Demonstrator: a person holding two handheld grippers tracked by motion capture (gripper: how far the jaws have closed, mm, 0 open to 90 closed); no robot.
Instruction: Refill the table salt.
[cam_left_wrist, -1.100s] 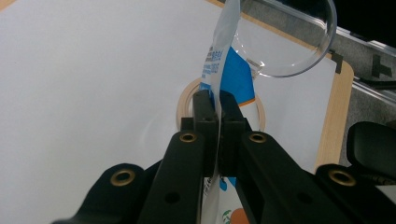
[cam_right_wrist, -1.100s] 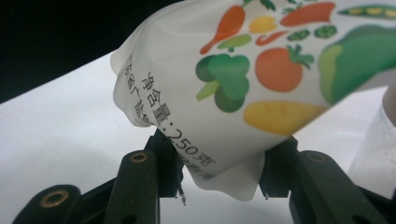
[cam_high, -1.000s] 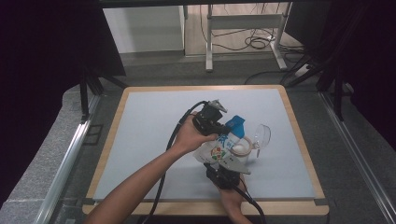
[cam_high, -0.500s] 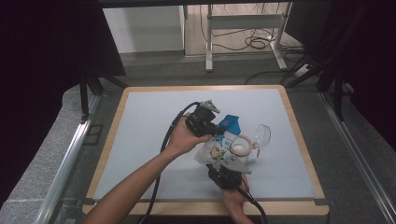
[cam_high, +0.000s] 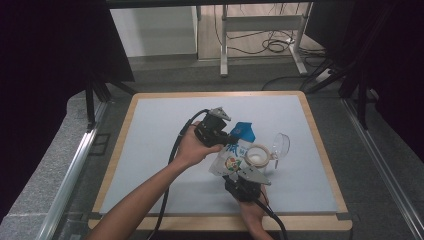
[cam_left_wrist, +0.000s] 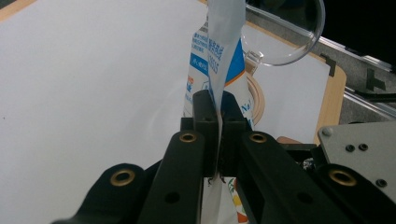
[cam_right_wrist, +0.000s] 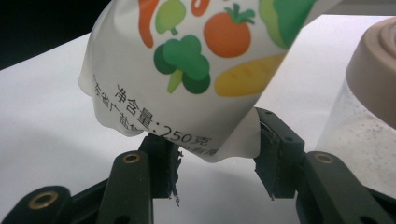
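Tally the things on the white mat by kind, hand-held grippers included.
Food pouch: 1
Glass jar with its hinged clear lid open: 1
Hand-held grippers: 2, the left hand-held gripper and the right hand-held gripper, both on the pouch
Total: 4

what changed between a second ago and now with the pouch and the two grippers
The left gripper, shut on the top edge of the white vegetable-print pouch, shifted slightly left with its hand. The right gripper at the pouch's bottom, the open glass jar and the white table mat stayed put.

Pouch (cam_high: 234, 156) just left of jar (cam_high: 257, 158)
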